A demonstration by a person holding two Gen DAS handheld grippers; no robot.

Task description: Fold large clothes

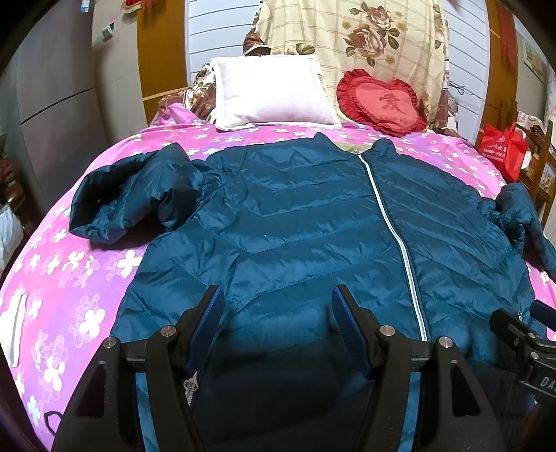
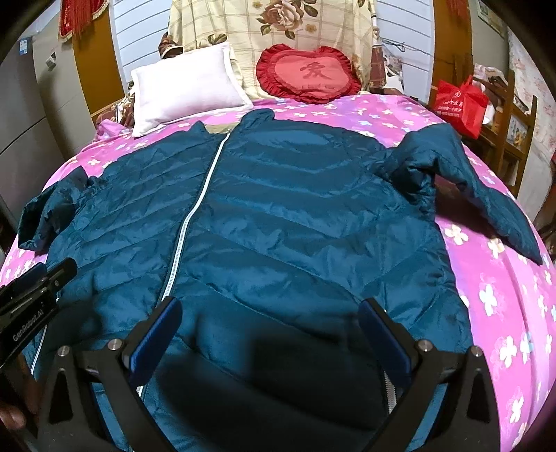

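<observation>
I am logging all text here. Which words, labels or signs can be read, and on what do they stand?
"GenRobot.AI": left gripper body.
"DA", cut off: right gripper body.
"爱": heart cushion.
White print on red bag: too blurred.
Stickers on grey cabinet: too small.

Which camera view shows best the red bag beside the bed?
The right wrist view: the red bag shows whole, with its handles and white print. The left wrist view has it smaller, near the right edge.
</observation>
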